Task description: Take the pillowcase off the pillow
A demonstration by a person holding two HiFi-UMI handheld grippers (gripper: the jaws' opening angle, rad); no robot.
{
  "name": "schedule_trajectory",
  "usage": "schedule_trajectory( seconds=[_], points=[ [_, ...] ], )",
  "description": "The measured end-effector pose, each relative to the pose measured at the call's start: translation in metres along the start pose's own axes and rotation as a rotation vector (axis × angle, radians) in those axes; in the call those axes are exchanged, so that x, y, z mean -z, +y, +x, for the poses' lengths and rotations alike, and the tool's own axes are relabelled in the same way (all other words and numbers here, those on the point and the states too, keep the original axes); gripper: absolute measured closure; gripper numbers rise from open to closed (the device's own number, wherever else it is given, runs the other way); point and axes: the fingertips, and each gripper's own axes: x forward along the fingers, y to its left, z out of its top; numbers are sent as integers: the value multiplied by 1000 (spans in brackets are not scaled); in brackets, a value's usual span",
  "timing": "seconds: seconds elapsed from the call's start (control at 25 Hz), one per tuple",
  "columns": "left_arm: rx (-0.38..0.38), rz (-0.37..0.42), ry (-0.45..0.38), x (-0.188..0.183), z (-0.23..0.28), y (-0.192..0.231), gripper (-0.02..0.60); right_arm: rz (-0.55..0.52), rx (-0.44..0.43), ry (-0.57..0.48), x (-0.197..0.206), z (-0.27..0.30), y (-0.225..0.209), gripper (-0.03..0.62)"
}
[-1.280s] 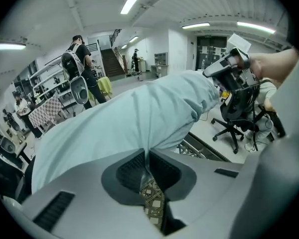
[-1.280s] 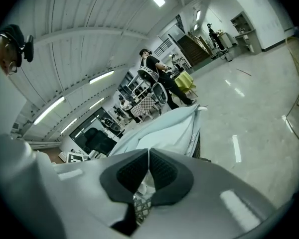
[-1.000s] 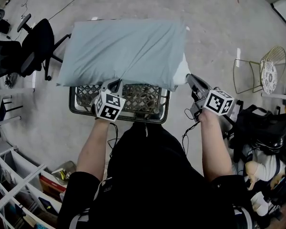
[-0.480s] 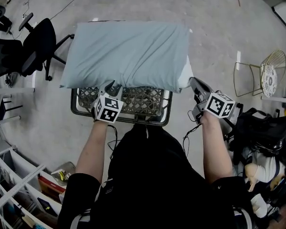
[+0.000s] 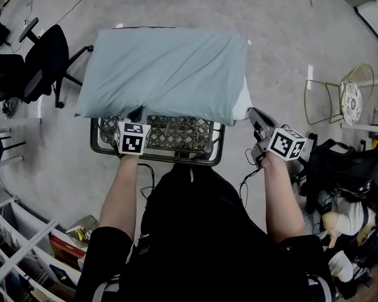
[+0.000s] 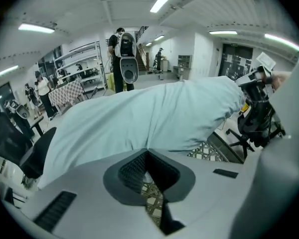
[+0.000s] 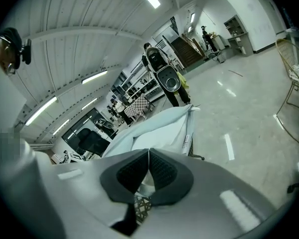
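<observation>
A pillow in a pale blue pillowcase point(image 5: 164, 74) lies across a black lattice crate point(image 5: 157, 155). At its right end the white pillow point(image 5: 240, 99) shows out of the pillowcase's open mouth. My left gripper point(image 5: 137, 114) is at the near edge, left of the middle. Its jaws have just been closing and now pinch a pucker of the pillowcase point(image 6: 139, 118), with the left gripper point(image 6: 147, 152) shut on the fabric. My right gripper point(image 5: 252, 112) is at the right end, shut on the white pillow point(image 7: 159, 138) at its near corner; the right gripper point(image 7: 148, 151) shows pale cloth between its pads.
A black office chair point(image 5: 44, 61) stands on the floor at the left and a gold wire chair point(image 5: 346, 96) at the right. White shelves point(image 5: 25, 250) are at the lower left, dark bags point(image 5: 353, 168) at the right. People point(image 6: 120, 59) stand far off.
My left gripper let go, shifted left along the pillow's near edge and shut again on the pillowcase. The right gripper has stayed at the pillow's right end.
</observation>
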Motion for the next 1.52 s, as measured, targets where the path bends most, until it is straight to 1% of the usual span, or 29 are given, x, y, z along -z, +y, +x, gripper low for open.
schedule_trajectory(
  seconds=[0.08, 0.12, 0.2, 0.28, 0.36, 0.44, 0.48, 0.56, 0.64, 0.68, 0.76, 0.8, 0.84, 0.88, 0.92, 0.96, 1.0, 1.04, 1.08, 1.12, 1.16, 1.2, 1.24, 1.28, 1.32, 1.4, 1.44, 1.52],
  points=[
    [-1, 60, -20, -16, -10, -23, 572, -5, 6, -1, 2, 0, 1, 580],
    [13, 98, -56, -28, -16, -41, 567, -8, 8, -2, 1, 0, 2, 580],
    [78, 153, -145, -54, -28, -83, 550, -22, 17, 3, 2, 2, 5, 580],
    [172, 173, -195, -74, -31, -124, 494, -30, 20, 4, 3, 2, 7, 580],
    [240, 186, -195, -84, -24, -153, 457, -26, 17, 1, 4, 1, 9, 580],
    [258, 208, -165, -84, -11, -165, 451, -29, 17, 5, 7, 0, 12, 580],
    [256, 221, -146, -82, -4, -165, 454, -30, 19, 7, 9, 0, 12, 580],
    [251, 247, -121, -77, 3, -160, 511, -19, 26, 3, 12, -1, 11, 580],
    [247, 260, -110, -71, 3, -150, 563, 16, 23, -14, 14, -3, 9, 580],
    [248, 253, -107, -67, 3, -144, 572, 31, 18, -23, 14, -3, 7, 580],
    [238, 220, -95, -57, 2, -129, 572, 43, 12, -27, 17, -5, 4, 580],
    [204, 203, -77, -50, 2, -115, 572, 50, 16, -27, 19, -7, 1, 580],
    [149, 186, -48, -39, 3, -95, 578, 61, 28, -28, 23, -10, -4, 582],
    [96, 156, -14, -25, 4, -72, 578, 77, 44, -29, 27, -13, -11, 582],
    [74, 105, 14, -12, 4, -50, 578, 94, 61, -26, 32, -17, -19, 582],
    [84, 50, 24, -4, 2, -34, 577, 99, 77, -14, 38, -20, -26, 582],
    [107, 23, 15, -3, -1, -26, 577, 85, 92, 5, 42, -21, -30, 582],
    [132, 36, -6, -7, -4, -27, 577, 58, 105, 26, 46, -19, -31, 583],
    [164, 73, -30, -13, -7, -36, 577, 33, 114, 42, 49, -17, -28, 583],
    [212, 111, -56, -21, -9, -53, 574, 16, 119, 50, 52, -15, -24, 583],
    [278, 139, -84, -30, -12, -76, 552, 4, 120, 55, 53, -12, -18, 583],
    [350, 160, -114, -40, -16, -102, 498, -6, 119, 59, 55, -10, -12, 583],
    [415, 184, -146, -50, -20, -130, 472, -14, 114, 63, 57, -9, -6, 583],
    [463, 216, -176, -59, -23, -155, 453, -20, 108, 68, 59, -8, 0, 583],
    [491, 255, -195, -67, -24, -177, 430, -22, 101, 73, 62, -7, 6, 583],
    [495, 337, -188, -71, -16, -206, 402, -13, 97, 71, 68, -9, 15, 583],
    [481, 371, -169, -69, -10, -213, 402, -3, 103, 63, 70, -12, 17, 583],
    [455, 417, -142, -64, -1, -214, 408, 21, 124, 35, 71, -18, 17, 583]
  ],
)
